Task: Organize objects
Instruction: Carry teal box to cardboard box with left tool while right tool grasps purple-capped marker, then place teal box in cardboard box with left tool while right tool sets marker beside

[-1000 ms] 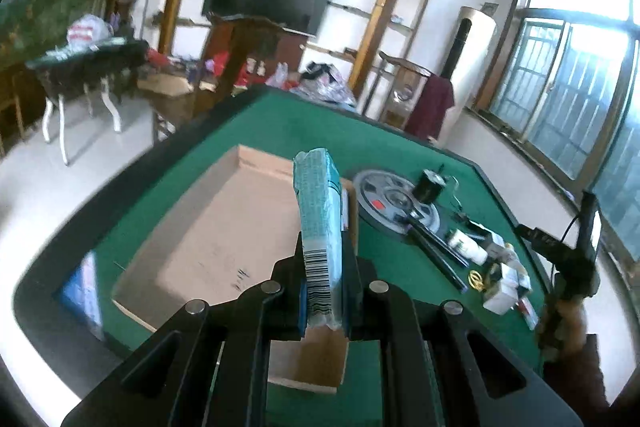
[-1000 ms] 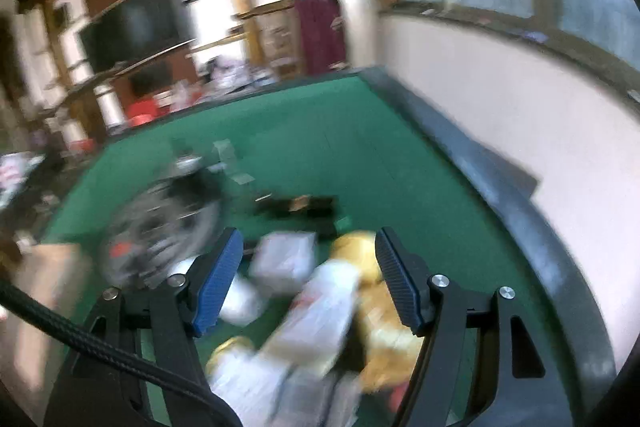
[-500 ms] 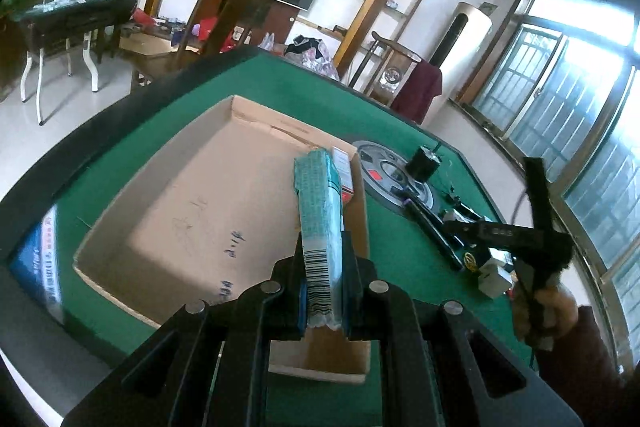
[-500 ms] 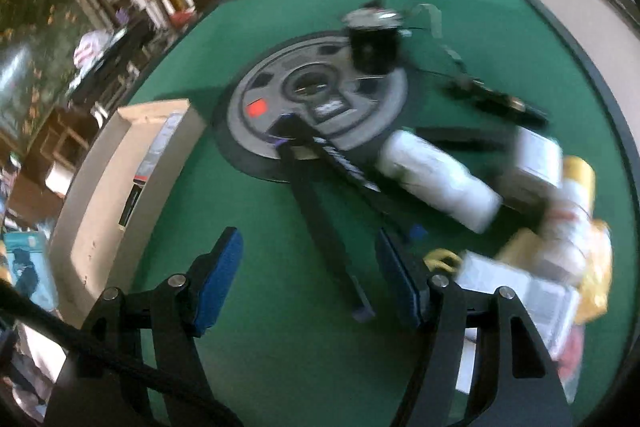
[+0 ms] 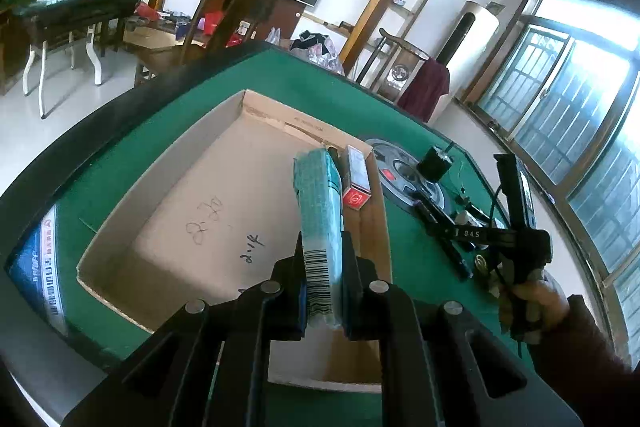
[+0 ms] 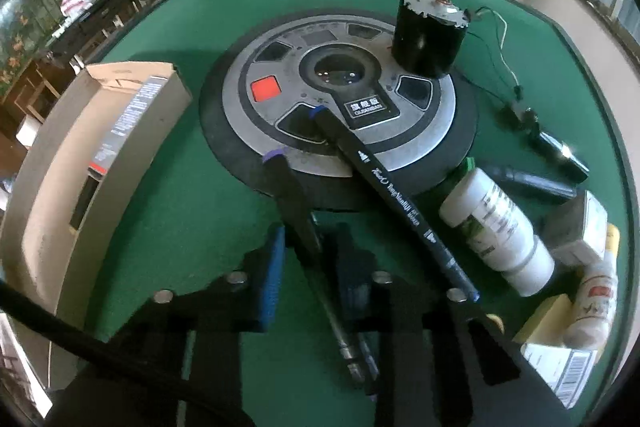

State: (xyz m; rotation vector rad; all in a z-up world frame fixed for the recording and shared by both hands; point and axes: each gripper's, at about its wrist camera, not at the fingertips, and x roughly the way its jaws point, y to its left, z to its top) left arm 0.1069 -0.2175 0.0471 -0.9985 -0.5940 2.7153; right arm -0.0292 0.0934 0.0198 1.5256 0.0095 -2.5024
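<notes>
Left tool [image 5: 324, 283] clamped on the flat teal packet with a barcode [image 5: 320, 223], held on edge above the open brown cardboard box [image 5: 192, 211] on the green desk [image 5: 132, 155]. Looks light and a bit soft; gripped low at the barcode end, likely to wobble. Right tool [image 6: 308, 259] pinched shut on the slim black marker with a purple cap [image 6: 292, 203], leaning on the round grey disc [image 6: 340, 99]. Stiff, smooth, prone to swivel; mid-barrel hold safest.
</notes>
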